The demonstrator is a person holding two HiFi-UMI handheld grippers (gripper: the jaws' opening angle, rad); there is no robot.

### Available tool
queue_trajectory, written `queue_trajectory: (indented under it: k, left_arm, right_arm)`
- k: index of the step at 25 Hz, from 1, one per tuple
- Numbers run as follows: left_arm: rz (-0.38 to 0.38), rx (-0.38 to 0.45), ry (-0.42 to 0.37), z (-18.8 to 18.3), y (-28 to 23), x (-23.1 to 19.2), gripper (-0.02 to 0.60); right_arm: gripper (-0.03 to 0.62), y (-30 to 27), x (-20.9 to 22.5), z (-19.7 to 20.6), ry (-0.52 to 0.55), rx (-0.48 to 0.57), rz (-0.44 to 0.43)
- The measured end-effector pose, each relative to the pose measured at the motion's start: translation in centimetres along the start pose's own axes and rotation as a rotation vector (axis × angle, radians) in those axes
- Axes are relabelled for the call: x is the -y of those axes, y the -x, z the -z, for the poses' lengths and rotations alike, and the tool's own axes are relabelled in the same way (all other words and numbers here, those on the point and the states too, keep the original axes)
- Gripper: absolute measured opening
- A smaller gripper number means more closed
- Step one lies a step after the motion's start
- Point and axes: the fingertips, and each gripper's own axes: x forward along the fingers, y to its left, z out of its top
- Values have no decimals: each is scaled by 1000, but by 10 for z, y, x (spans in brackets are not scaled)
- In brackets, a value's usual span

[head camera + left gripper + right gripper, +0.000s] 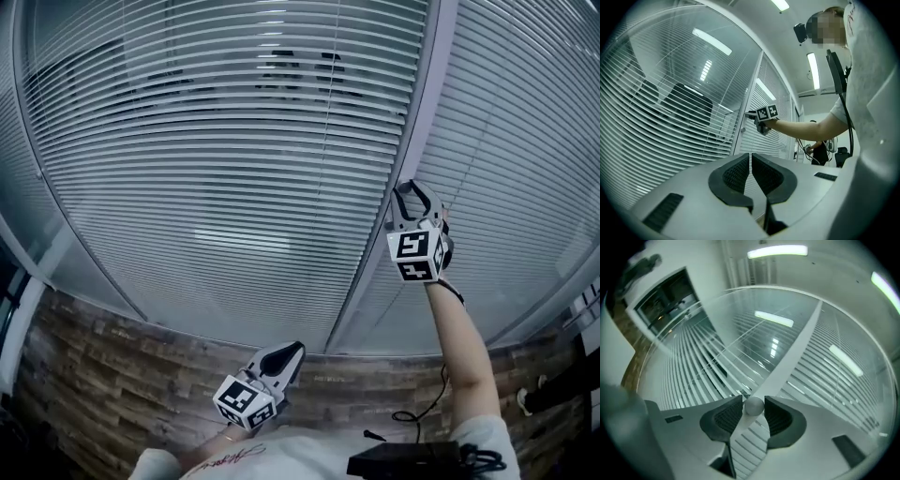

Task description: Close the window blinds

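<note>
Leftmost, a wide glass pane [56, 216] fronts the blinds [216, 169]; their horizontal slats are tilted enough that dark shapes from the room beyond show between them, most clearly toward the pane's top edge. Low in the head view, close to the person's body and well apart from the glass, the left gripper [292, 352] points up toward the pane; in the left gripper view its fingers [736, 172] are pressed together with nothing between them. Next comes the pale post [375, 253] that divides the two panes; the right gripper [410, 186] is raised against the post on an outstretched bare forearm [459, 347]. In the right gripper view its fingers [724, 418] are clenched on a small round grey knob [754, 406], one pad touching each side of it; the knob stands out from the post, with slats visible on either side. Further right, the right-hand blinds [525, 159] hang behind the second pane; their slats look closer-set and paler, and little shows through them.
</note>
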Motion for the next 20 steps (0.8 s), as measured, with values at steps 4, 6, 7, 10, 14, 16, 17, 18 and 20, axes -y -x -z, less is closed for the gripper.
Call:
queue_trajectory:
  k: [4,6,7,10,14,16,17,18,20]
  left_arm:
    - [0,-12,9,-4,-5,2,29]
    - [-4,-18,16,-4,-8,3,29]
    - [-5,-20,20,-3,-8,3,29]
    - [6,-20,19,2,-10,2,29]
    - [20,-18,14,3,-14,2,29]
    - [22,-19,16,3,-15,2,29]
    - [25,-20,17,3,-15,3,29]
    - [27,-20,17,2,-15,3,29]
    - [29,-19,17,2,-15,3,29]
  right_arm:
    - [132,-9,7,12,-220,-32,31]
    - [133,-9,10,14,-278,-19,55]
    - [132,-8,11,15,-301,-14,66]
    - [132,-7,10,15,-385,-5,86]
    - [132,-11,10,16,-472,-1,109]
    - [132,-11,10,16,-488,0,129]
    - [132,-10,10,16,-495,0,135]
    - [132,-10,11,15,-495,-2,137]
    - [132,-9,11,15,-421,-13,133]
